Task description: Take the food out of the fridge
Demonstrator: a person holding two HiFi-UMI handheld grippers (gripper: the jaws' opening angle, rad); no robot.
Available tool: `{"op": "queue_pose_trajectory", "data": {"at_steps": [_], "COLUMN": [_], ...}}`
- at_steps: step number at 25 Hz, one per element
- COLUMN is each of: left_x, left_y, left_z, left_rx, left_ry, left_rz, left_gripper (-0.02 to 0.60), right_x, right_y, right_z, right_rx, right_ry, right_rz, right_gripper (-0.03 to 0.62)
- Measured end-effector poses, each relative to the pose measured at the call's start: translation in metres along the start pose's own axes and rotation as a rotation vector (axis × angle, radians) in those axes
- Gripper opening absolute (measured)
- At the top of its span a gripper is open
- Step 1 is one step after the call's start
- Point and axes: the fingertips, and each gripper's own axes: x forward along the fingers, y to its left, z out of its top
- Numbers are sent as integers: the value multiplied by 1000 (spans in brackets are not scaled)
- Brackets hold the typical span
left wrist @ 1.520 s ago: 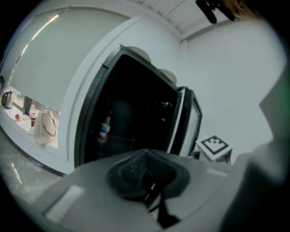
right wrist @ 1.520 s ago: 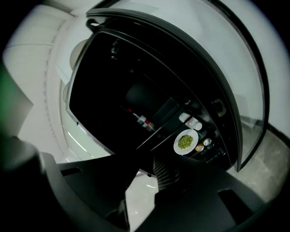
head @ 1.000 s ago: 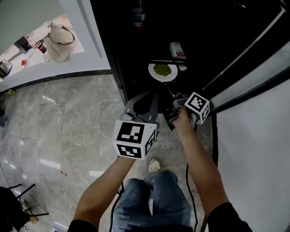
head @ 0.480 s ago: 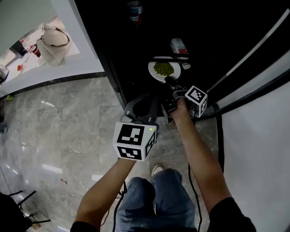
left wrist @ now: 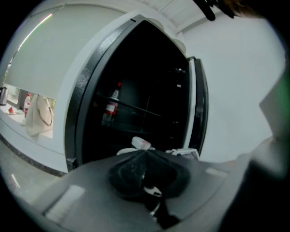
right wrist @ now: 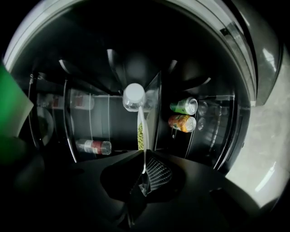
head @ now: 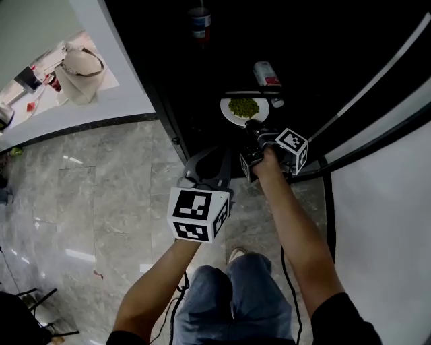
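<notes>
A white plate [head: 232, 116] of green food [head: 243, 106] sits on a shelf in the dark open fridge. My right gripper [head: 250, 125] reaches to its near rim. In the right gripper view the plate [right wrist: 144, 149] shows edge-on and its rim runs down between the jaws of the right gripper [right wrist: 144, 173]. These jaws have just been closing and are shut on that rim. My left gripper [head: 217, 149] hangs lower, in front of the fridge opening. In its own view the left gripper [left wrist: 141, 154] holds nothing and its jaws are together.
A clear bottle [head: 266, 73] lies just behind the plate, and another bottle [head: 199, 20] stands deeper in. Two cans [right wrist: 183, 114] lie in the door rack. The white fridge door [head: 377, 202] stands open at the right. A bag [head: 79, 65] rests on the counter at the left.
My right gripper has moved forward from in front of the fridge up to the plate's near rim. The left gripper has shifted a little lower.
</notes>
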Motion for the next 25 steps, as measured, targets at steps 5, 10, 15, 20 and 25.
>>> {"op": "queue_pose_trajectory", "data": {"at_steps": [5, 10, 15, 20, 25], "left_x": [0, -4, -22, -47, -78], "left_y": [-2, -7, -20, -40, -60], "left_z": [-1, 0, 11, 33, 66], "left_rx": [-9, -20, -43, -56, -59], "left_ry": [10, 27, 44, 62, 67], "left_rz": [-5, -2, 3, 3, 7], "left_gripper": [3, 3, 3, 3, 3], "right_x": [-7, -24, -57, -100, -152], "right_y": [8, 1, 14, 28, 55], "right_z": [-3, -6, -25, -44, -62], "right_rx": [-26, -8, 5, 12, -9], "right_ry": [13, 27, 44, 52, 63], "right_rz": [20, 60, 83, 60, 44], "right_gripper": [9, 9, 9, 9, 9]}}
